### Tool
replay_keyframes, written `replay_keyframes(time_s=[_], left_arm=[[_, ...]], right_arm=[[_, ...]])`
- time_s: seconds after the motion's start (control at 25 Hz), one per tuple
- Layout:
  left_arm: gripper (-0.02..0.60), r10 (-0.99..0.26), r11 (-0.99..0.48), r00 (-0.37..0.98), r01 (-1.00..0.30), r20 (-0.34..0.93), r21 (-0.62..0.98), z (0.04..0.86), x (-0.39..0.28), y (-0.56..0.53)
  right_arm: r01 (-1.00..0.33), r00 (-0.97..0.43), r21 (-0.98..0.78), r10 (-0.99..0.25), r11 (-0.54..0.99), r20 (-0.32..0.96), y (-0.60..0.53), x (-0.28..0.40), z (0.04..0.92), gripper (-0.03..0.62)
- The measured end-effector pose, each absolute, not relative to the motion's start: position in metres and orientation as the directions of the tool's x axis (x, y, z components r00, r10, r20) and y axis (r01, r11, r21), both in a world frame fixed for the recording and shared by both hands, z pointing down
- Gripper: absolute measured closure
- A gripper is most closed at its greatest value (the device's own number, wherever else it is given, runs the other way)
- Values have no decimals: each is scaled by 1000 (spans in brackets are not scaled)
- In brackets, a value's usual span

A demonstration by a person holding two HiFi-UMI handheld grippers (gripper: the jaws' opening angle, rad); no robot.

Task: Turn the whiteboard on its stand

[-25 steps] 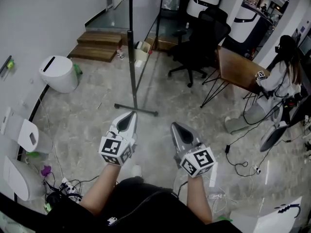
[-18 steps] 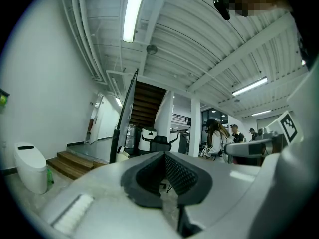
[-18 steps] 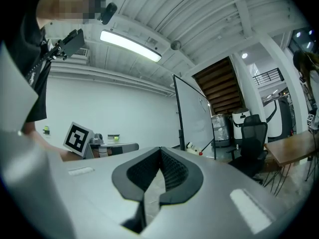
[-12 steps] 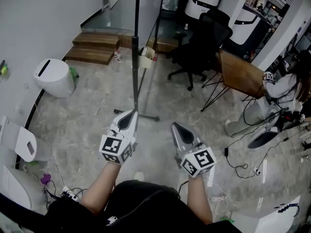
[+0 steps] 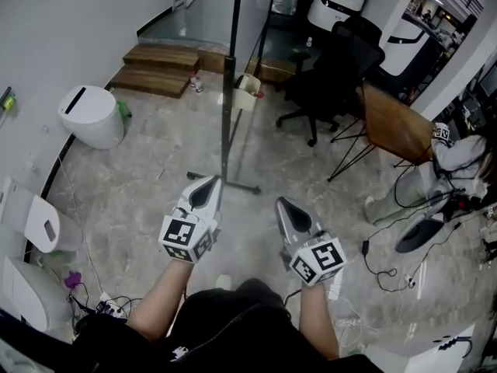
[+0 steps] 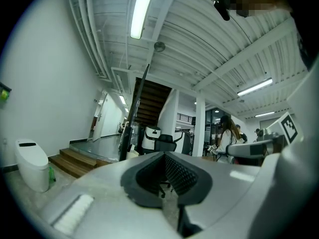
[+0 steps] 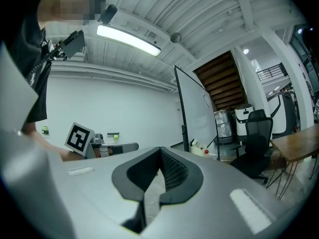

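Whiteboard (image 5: 247, 22) on stand, 12 o'clock, edge-on, well apart from both grippers. Office chair (image 5: 334, 68) at 1 o'clock, near board: swing may clip it. Stand foot (image 5: 225, 183): trip risk on approach. Left gripper (image 5: 204, 191), right gripper (image 5: 287, 208): jaws pressed together, empty; no hold unless opened.

whiteboard (image 5: 227, 115) is edge-on in head view, top cut off by upper edge. person (image 5: 458, 150) at far right mostly out of frame. white units (image 5: 27, 290) lower left cropped. right gripper view: whiteboard's lower end hid behind right gripper (image 7: 160, 151).
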State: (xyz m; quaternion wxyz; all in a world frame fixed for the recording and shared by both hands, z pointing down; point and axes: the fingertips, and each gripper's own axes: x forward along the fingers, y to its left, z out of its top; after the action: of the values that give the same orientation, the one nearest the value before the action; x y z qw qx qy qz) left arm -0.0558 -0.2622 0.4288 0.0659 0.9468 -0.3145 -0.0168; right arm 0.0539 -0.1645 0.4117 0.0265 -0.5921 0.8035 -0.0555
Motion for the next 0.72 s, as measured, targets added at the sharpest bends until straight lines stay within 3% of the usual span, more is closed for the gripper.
replay_keyframes(time_s=[0.72], left_arm=[[579, -709, -698, 705, -703, 1, 140, 420, -15, -302]], right_arm=[[-874, -465, -134, -884, 467, -48, -217, 97, 395, 586]])
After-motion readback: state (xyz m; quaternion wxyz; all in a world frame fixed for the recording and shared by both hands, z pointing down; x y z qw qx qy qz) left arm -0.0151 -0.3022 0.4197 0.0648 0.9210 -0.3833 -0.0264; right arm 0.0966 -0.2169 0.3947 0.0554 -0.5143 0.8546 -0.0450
